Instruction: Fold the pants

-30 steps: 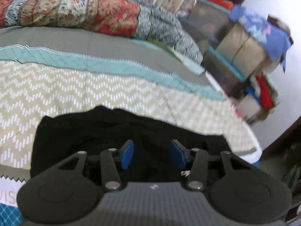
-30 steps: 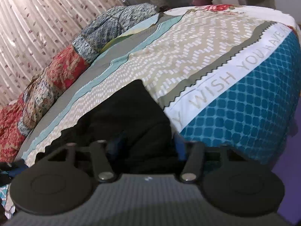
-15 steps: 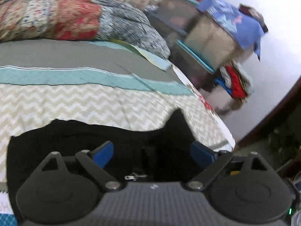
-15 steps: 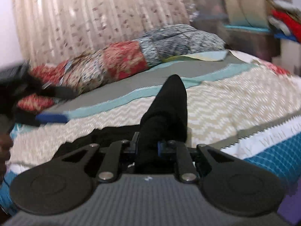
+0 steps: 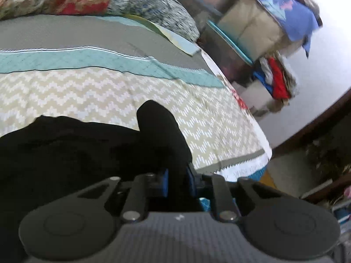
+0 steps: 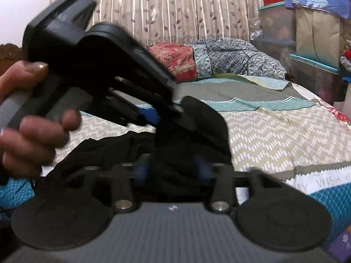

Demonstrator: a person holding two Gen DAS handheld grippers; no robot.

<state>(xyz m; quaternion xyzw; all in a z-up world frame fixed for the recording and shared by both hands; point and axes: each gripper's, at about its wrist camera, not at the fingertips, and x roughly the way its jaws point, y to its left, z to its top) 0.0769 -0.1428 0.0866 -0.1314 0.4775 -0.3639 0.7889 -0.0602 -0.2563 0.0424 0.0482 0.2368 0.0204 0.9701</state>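
Left gripper (image 5: 176,180) jaws closing, pinching a raised fold of the black pants (image 5: 65,149); right gripper (image 6: 171,168) jaws opening, cloth between them but unpressed. Pants lie bunched on the near bedspread (image 5: 219,118). Fabric appears soft, light, limp: take hold at hems or waistband. Pillows (image 6: 219,59) and storage boxes (image 6: 307,26) stand well clear beyond

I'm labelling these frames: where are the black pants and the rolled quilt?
black pants (image 5: 72,149), left wrist view, on the flat spread part.
rolled quilt (image 6: 232,59), right wrist view, on its blue patterned end.
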